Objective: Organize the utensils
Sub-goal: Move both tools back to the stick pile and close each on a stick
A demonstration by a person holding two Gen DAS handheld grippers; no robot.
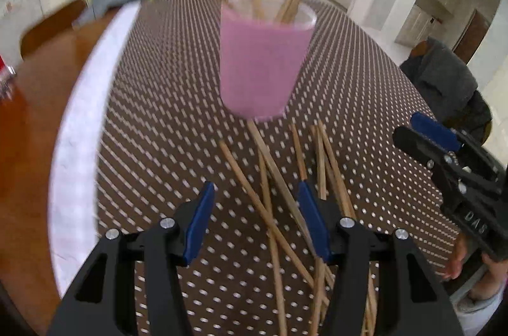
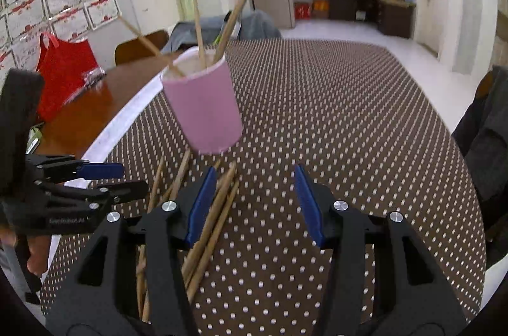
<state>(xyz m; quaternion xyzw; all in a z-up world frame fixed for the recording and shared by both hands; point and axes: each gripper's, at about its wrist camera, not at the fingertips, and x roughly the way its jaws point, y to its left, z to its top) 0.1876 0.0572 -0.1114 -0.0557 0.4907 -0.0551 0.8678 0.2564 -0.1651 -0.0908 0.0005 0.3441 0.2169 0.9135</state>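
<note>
Chopsticks [image 1: 279, 186] — we're looking at a loose crossed pile lying flat on the dotted tablecloth [image 1: 158, 120], just in front of the pink cup [image 1: 263, 66], with a few more chopsticks already standing in the cup [image 2: 203, 107].

Largest first: the tablecloth is looking like brown fabric with a regular pale dot print, a white border running along its left edge, bare wood table [image 1: 28, 126] beyond it. The cup is reading as a tapered round tumbler, matte pink wall, pale translucent rim — probably light plastic, so we're expecting it to tip if a stick gets levered against the rim.

The sticks are looking like bamboo or pale wood: thin, stiff, very light, smooth, likely to roll and to slip between flat pads. We're judging the best hold is near mid-length on one stick lying on top of the pile, pinching across its width.

The left gripper [image 1: 255, 221] is hanging over the pile with blue pads spread, nothing between them. The right gripper [image 2: 255, 205] is also spread wide and empty, its left pad just beside several sticks.
</note>
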